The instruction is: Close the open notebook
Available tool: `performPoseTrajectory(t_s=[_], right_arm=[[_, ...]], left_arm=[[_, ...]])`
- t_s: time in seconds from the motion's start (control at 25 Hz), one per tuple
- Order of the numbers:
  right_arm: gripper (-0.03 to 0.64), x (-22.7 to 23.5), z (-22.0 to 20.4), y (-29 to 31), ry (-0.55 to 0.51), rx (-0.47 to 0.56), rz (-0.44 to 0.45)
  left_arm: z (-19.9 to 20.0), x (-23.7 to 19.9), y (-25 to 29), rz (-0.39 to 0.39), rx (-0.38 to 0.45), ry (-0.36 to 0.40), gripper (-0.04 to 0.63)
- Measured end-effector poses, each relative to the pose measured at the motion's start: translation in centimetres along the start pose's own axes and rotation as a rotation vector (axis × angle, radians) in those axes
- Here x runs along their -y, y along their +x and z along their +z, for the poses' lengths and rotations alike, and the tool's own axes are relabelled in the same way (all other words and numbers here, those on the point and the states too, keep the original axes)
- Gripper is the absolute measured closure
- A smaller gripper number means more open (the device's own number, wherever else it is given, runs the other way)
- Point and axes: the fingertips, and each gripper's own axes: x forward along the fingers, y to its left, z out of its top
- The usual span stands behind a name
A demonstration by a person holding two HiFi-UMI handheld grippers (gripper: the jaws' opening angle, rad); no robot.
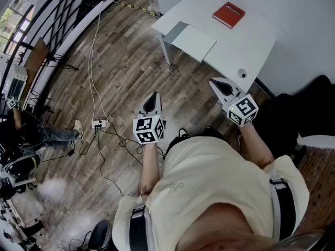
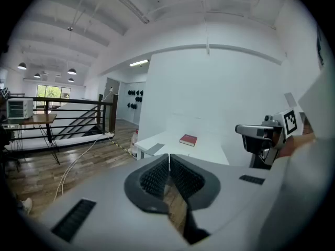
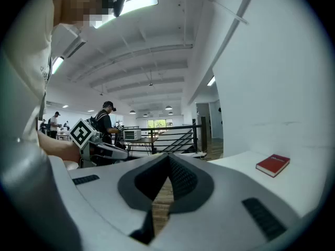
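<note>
A red notebook [image 1: 229,14] lies shut and flat on the far part of a white table [image 1: 246,48]. It also shows small in the left gripper view as the notebook [image 2: 188,139] and in the right gripper view as the notebook [image 3: 272,165]. I stand well back from the table. My left gripper [image 1: 153,95] hangs in the air over the wooden floor, jaws together and empty. My right gripper [image 1: 213,81] is held near the table's near corner, also shut on nothing. Neither one touches the notebook.
White cables and a power strip [image 1: 98,123] lie on the wooden floor to my left. A black railing [image 1: 52,25] runs along the far left, and a person [image 1: 44,135] sits there. A small round object [image 1: 242,73] sits at the table's near edge. Dark furniture [image 1: 306,106] stands at right.
</note>
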Motion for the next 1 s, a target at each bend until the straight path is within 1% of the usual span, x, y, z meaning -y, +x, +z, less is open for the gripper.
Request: performPoseTrajectory(t_s=[0.16,0.28,0.4,0.52,0.72,0.88,1.0], right_arm=[[0.609,-0.6,0.6,0.8,-0.014,0.02,0.007],[0.609,-0.7,0.3,1.3,-0.008,0.026,-0.018],[0.609,-0.8,-0.3,1.6,0.025,0.021,-0.042],[0.609,-0.8,-1.0,1.3,0.043,0.012,-0.062],[0.609,-0.3,-2.3,0.7,0.144,0.012,-0.089],[0.609,0.7,-3.4,1.7,0.139,-0.037,-0.118],[0.609,1.8,-4.5,3.1,0.159,-0.047,-0.104]], left_arm=[[0.1,-1.0,-0.3,0.0,-0.002,0.003,0.571],[-0.1,-2.1,-0.3,0.005,-0.002,0.006,0.571],[-0.7,-3.3,-0.4,0.014,-0.011,-0.01,0.571],[-1.1,-3.7,-0.5,0.003,-0.021,-0.014,0.571],[-2.3,-4.7,0.1,-0.003,-0.056,-0.023,0.571],[-2.8,-5.2,1.7,-0.014,-0.078,-0.03,0.571],[-3.0,-5.5,3.8,-0.018,-0.1,-0.035,0.571]])
